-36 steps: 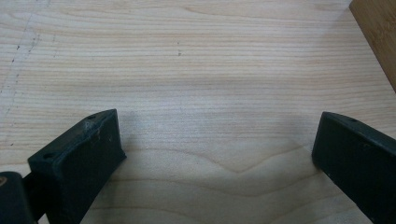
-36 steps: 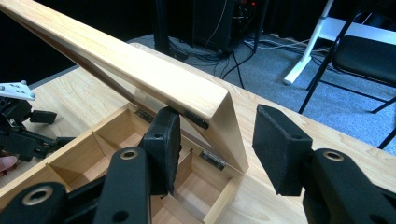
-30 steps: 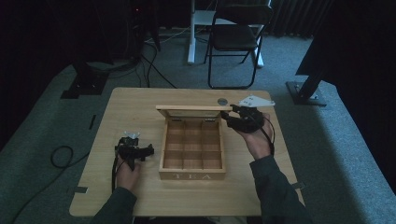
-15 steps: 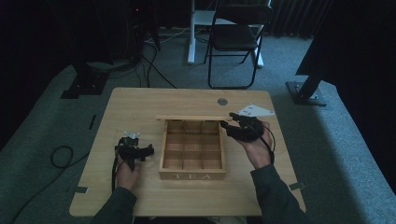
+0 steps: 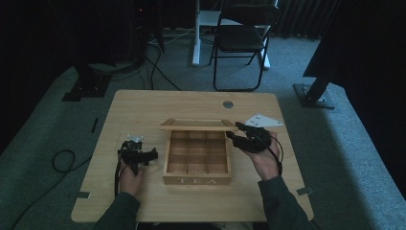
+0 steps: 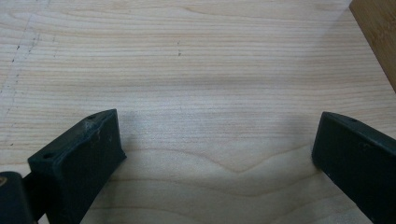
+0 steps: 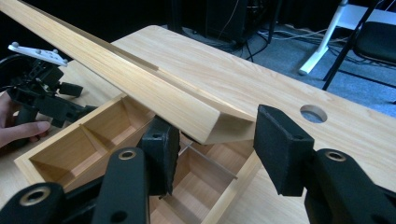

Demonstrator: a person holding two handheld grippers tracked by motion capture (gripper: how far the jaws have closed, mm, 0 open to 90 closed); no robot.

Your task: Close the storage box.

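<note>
A wooden tea box (image 5: pixel 196 180) with several empty compartments stands mid-table. Its hinged lid (image 5: pixel 198 124) tilts low over the box's back row. My right gripper (image 5: pixel 235 134) is at the lid's right end. In the right gripper view the lid's corner (image 7: pixel 219 122) lies between the spread jaws of this gripper (image 7: pixel 217 135), one jaw under the lid, the other just off its end; it is open. My left gripper (image 5: pixel 152 155) rests on the table left of the box, jaws wide open over bare wood (image 6: pixel 215 154). The box's side (image 6: pixel 378 37) shows at that view's upper right.
A round cable hole (image 5: pixel 228 104) sits in the table behind the box. A folding chair (image 5: pixel 239 38) and a white desk leg stand beyond the far edge. A cable loop (image 5: pixel 64 160) lies on the carpet at left.
The lid has swung down from nearly upright to a low tilt over the box, and my right gripper has come down and toward me with it. The left gripper has stayed put.
</note>
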